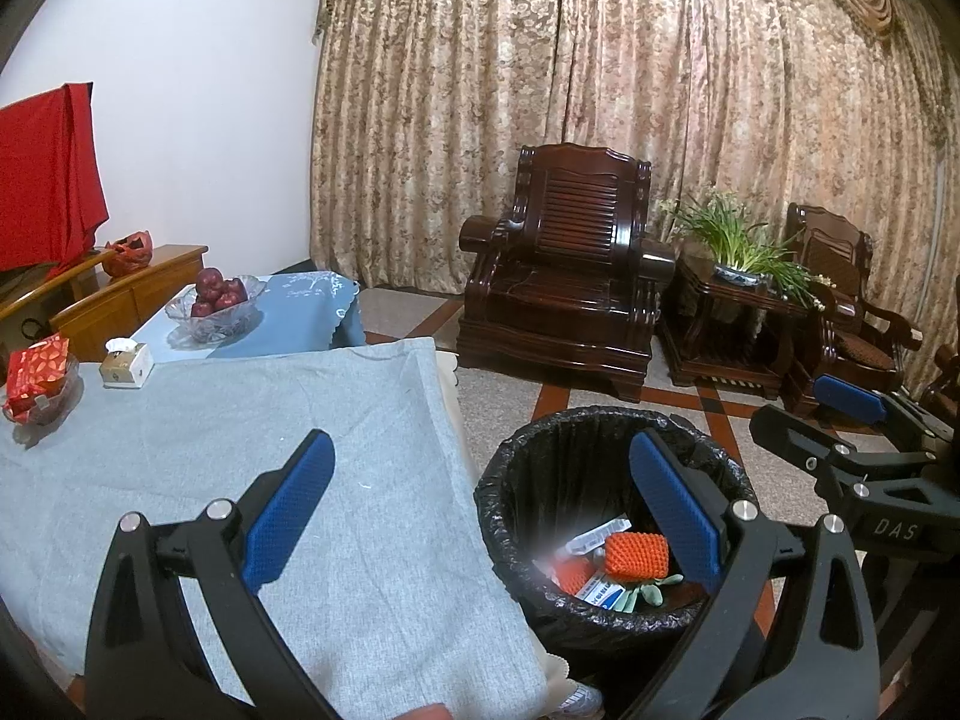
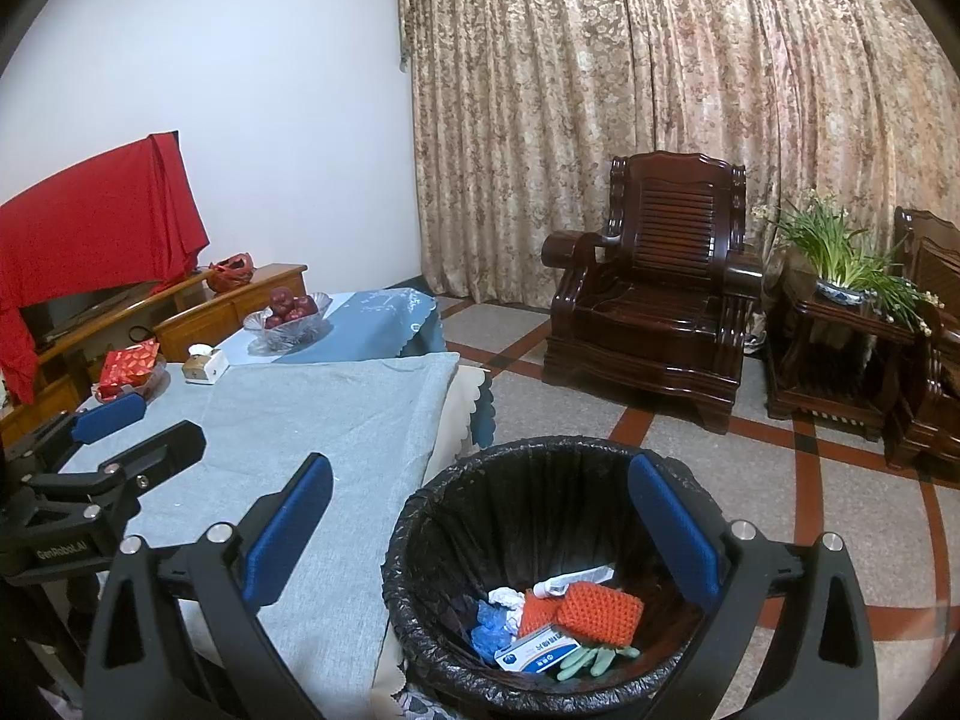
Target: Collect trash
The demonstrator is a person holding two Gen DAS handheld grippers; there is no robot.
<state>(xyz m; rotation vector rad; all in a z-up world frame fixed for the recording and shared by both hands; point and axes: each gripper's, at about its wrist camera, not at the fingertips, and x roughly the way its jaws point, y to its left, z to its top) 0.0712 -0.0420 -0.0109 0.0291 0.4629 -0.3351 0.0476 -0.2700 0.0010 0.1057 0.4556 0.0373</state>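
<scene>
A bin (image 1: pixel 522 456) lined with a black bag stands on the floor by the table's right edge. In it lie an orange foam net (image 1: pixel 636 555), a small blue and white box (image 1: pixel 600 591) and a green glove (image 1: pixel 654 591). My left gripper (image 1: pixel 480 510) is open and empty, spanning the table edge and the bin. My right gripper (image 2: pixel 480 531) is open and empty too, just above the bin (image 2: pixel 420 510). Below it I see the foam net (image 2: pixel 600 606), box (image 2: pixel 537 648), glove (image 2: pixel 585 660), blue wad (image 2: pixel 489 624) and white tube (image 2: pixel 576 579). Each gripper shows in the other's view: right (image 1: pixel 822 414), left (image 2: pixel 132 435).
On the grey-clothed table (image 1: pixel 240 450) stand a tissue box (image 1: pixel 126 363), a red packet in a glass dish (image 1: pixel 36 375) and a bowl of apples (image 1: pixel 216 300). A dark wooden armchair (image 2: pixel 654 312), a plant (image 2: pixel 840 258) on a side table and curtains stand beyond open floor.
</scene>
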